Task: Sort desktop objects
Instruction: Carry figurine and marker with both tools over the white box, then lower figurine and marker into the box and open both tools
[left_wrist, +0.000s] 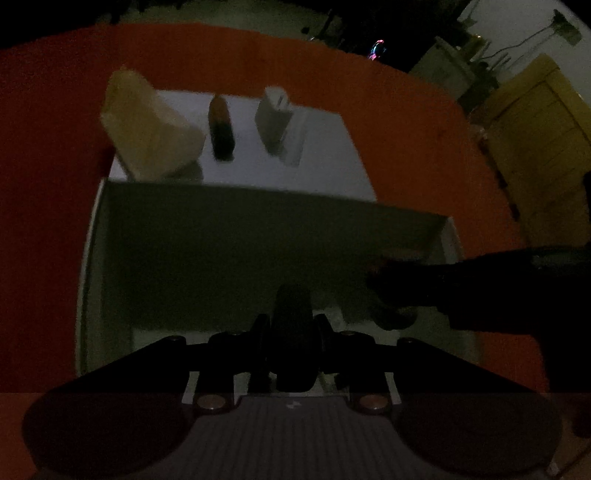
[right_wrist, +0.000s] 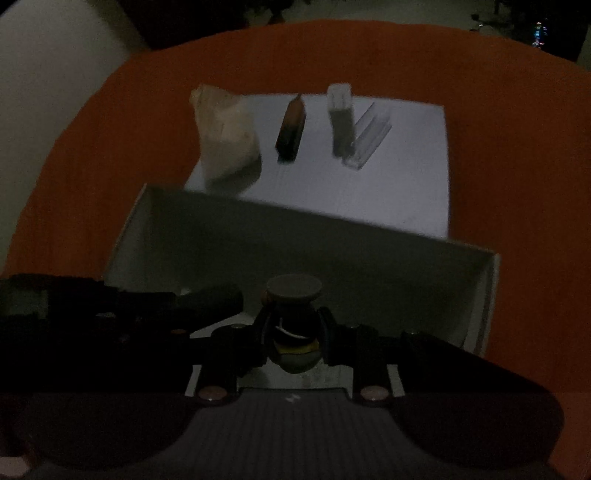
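An open white box (left_wrist: 92, 258) (right_wrist: 123, 240) lies on the orange table, and both grippers hang over its inside. My left gripper (left_wrist: 291, 326) is shut on a dark oblong object (left_wrist: 291, 306) that is too dim to identify. My right gripper (right_wrist: 293, 325) is shut on a small round bottle (right_wrist: 293, 343) with a flat grey cap (right_wrist: 293, 287). The right gripper (left_wrist: 443, 284) reaches in from the right in the left wrist view. From the left edge of the right wrist view comes the left gripper (right_wrist: 210, 299).
Behind the box a white sheet (left_wrist: 332, 155) (right_wrist: 406, 166) carries a beige soft packet (left_wrist: 147, 133) (right_wrist: 225, 136), a dark brown stick (left_wrist: 221, 129) (right_wrist: 290, 129), a small pale block (left_wrist: 273, 118) (right_wrist: 341, 118) and a clear strip (right_wrist: 369, 136). A yellow cabinet (left_wrist: 539, 140) stands far right.
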